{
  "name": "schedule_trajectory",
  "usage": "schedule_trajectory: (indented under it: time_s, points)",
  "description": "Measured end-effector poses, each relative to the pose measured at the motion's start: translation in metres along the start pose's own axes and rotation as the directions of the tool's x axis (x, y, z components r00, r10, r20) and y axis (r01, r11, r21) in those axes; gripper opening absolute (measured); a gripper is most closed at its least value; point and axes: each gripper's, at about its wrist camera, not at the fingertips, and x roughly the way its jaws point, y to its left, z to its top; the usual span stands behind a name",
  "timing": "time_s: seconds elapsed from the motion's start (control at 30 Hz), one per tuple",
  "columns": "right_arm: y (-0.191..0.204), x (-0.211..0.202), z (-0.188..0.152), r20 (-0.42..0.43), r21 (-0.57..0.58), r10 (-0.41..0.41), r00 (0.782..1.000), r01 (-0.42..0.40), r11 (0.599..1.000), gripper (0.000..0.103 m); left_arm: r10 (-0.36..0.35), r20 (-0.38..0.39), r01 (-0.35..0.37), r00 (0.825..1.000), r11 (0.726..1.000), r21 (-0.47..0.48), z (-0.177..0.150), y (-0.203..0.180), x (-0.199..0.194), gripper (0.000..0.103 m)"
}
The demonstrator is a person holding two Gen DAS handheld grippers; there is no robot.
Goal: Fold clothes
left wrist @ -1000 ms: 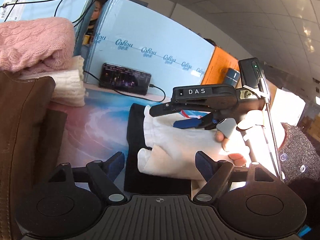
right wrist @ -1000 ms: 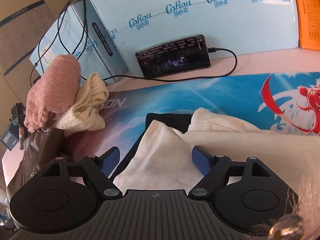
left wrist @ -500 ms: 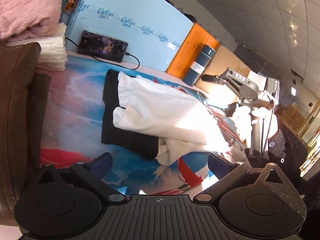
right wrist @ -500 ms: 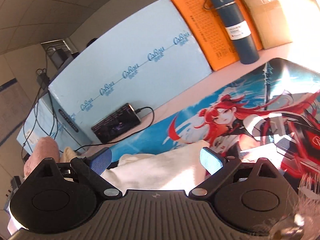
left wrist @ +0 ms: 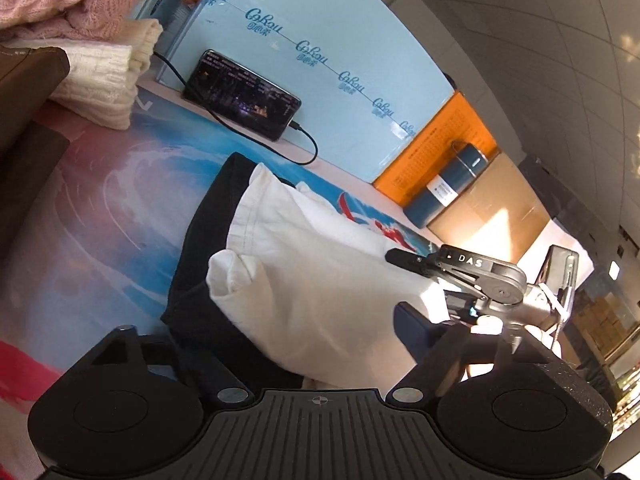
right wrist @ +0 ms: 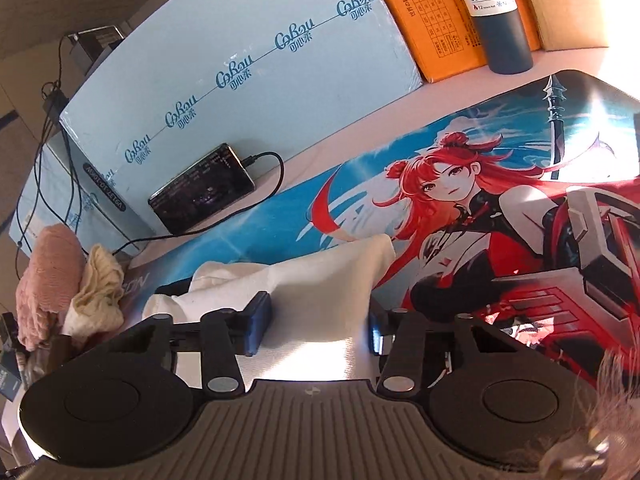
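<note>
A white garment (left wrist: 320,280) lies folded on a black garment (left wrist: 200,280) on the printed desk mat (left wrist: 100,220). My left gripper (left wrist: 288,332) sits at the near edge of the pile. Its jaws are closing with both garments between them: the right pad (left wrist: 412,328) touches the white cloth and the left finger is buried in the black cloth. My right gripper (right wrist: 316,320) is closing on the white garment (right wrist: 320,280), with both blue pads pressing its sides. In the left wrist view, the right gripper (left wrist: 420,280) sits at the garment's right end.
A phone (right wrist: 202,188) on a charging cable leans against a long light-blue box (right wrist: 240,60) at the back. An orange box (right wrist: 432,20) and a dark vacuum bottle (right wrist: 500,20) stand further right. Pink (left wrist: 60,0) and cream (left wrist: 104,76) knitwear and a brown garment (left wrist: 24,92) are piled at the left.
Both grippers stood wide half a second ago. Both have moved back onto the white garment, and their jaws have narrowed around it. Both views have rolled.
</note>
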Motion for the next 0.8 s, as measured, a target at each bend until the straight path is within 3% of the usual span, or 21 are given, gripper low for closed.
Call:
schedule_trajectory:
  time_s: [0.1,0.23,0.37,0.47,0.6,0.7,0.8]
  points:
    - [-0.004,-0.003,-0.001,0.011,0.0,0.034,0.999,-0.034,0.999,0.02,0.004,0.008,-0.005,1.0,1.0,0.022,0.003,0.0,0.005,0.018]
    - [-0.01,-0.018,0.006,0.065,0.018,0.103,0.993,-0.104,0.994,0.012,0.022,0.024,-0.025,0.999,0.987,0.161,0.016,-0.024,0.009,0.015]
    - [-0.017,-0.041,0.017,0.174,0.004,0.109,0.979,-0.111,0.994,0.009,0.027,0.079,-0.054,0.996,0.934,0.352,0.031,-0.062,0.025,0.014]
    - [-0.03,-0.06,0.028,0.273,0.007,0.063,0.96,-0.068,0.998,0.009,-0.012,0.081,-0.026,0.997,0.893,0.45,0.045,-0.091,0.054,0.014]
    - [-0.063,-0.08,0.052,0.401,0.076,-0.035,0.915,0.005,0.997,0.009,-0.086,0.08,0.027,0.993,0.829,0.559,0.061,-0.139,0.102,0.014]
    - [-0.095,-0.091,0.07,0.485,0.152,-0.119,0.866,0.051,0.987,0.009,-0.143,0.088,0.057,0.986,0.777,0.627,0.073,-0.174,0.152,0.014]
    - [-0.128,-0.098,0.082,0.544,0.234,-0.204,0.814,0.086,0.968,0.009,-0.18,0.085,0.08,0.98,0.747,0.66,0.082,-0.201,0.204,0.014]
